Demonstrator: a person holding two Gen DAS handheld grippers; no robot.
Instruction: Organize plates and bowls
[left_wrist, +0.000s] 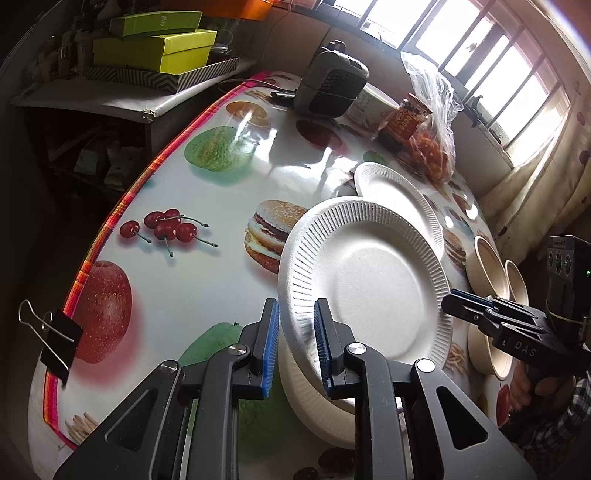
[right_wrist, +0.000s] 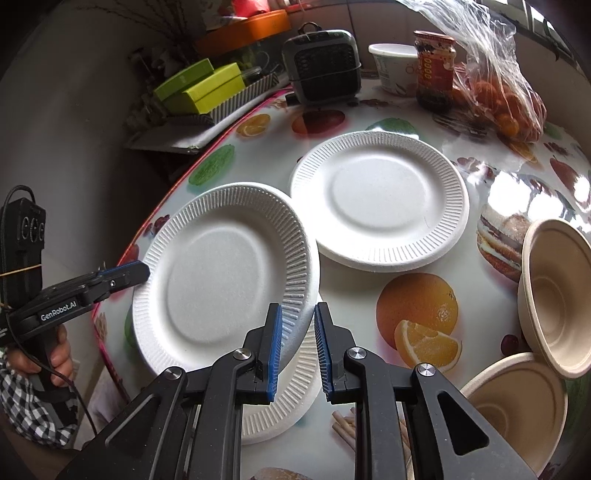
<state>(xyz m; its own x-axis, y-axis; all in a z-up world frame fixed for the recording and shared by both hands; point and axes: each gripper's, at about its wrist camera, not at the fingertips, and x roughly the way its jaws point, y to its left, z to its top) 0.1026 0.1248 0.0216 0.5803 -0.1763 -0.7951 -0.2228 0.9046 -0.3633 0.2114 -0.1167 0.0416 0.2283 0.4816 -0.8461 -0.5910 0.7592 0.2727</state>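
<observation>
A white ribbed paper plate (left_wrist: 369, 280) (right_wrist: 221, 277) is lifted and tilted above another white plate (left_wrist: 314, 398) (right_wrist: 291, 398) lying on the table. My left gripper (left_wrist: 295, 347) has the tilted plate's rim between its blue pads, with a gap still showing. It appears in the right wrist view (right_wrist: 125, 275) touching the plate's left rim. My right gripper (right_wrist: 298, 347) straddles the plate's opposite rim, its jaws apart; in the left wrist view (left_wrist: 458, 299) it sits at the plate's right edge. A third white plate (right_wrist: 380, 199) (left_wrist: 391, 188) lies flat farther back. Tan bowls (right_wrist: 554, 295) (right_wrist: 517, 406) (left_wrist: 487, 266) sit to the right.
At the far side of the fruit-print table (left_wrist: 177, 280) stand a grey heater (right_wrist: 321, 66) (left_wrist: 332, 85), a white tub (right_wrist: 395, 68), a red jar (right_wrist: 434, 70) and a bag of oranges (right_wrist: 498, 96). A binder clip (left_wrist: 55, 339) grips the table edge. Green boxes (left_wrist: 155, 48) lie on a side shelf.
</observation>
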